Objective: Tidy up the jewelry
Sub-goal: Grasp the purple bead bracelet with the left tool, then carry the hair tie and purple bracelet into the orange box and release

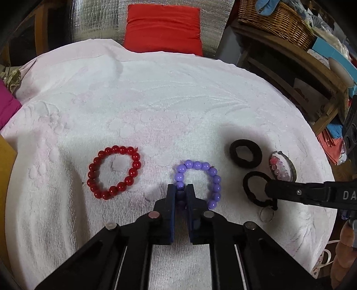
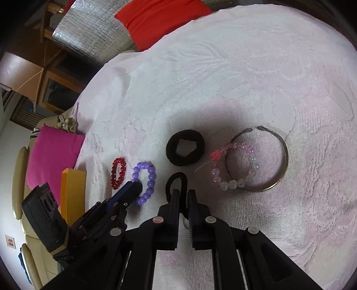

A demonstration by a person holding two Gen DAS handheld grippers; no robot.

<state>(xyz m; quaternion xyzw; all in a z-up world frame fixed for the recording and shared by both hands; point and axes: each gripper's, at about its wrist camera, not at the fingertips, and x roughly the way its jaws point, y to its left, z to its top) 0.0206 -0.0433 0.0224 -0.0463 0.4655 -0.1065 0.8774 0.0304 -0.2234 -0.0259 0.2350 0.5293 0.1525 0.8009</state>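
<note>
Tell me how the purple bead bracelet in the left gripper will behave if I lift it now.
The purple bead bracelet is strung round beads, so it will likely sag into a loop rather than stay round. The left gripper pinches only one section, on smooth glossy beads, so it may slip or swing.

Soft, even light falls on the pale towel (image 1: pixel 156 107), bleaching its centre nearly white. Diffuse dark shadows pool around the thick black ring (image 2: pixel 185 147) in both views. The foil sheet (image 1: pixel 100 20) at the far side glints. Fisheye bending curves the scene, and the corners darken; the near foreground is slightly soft.
</note>
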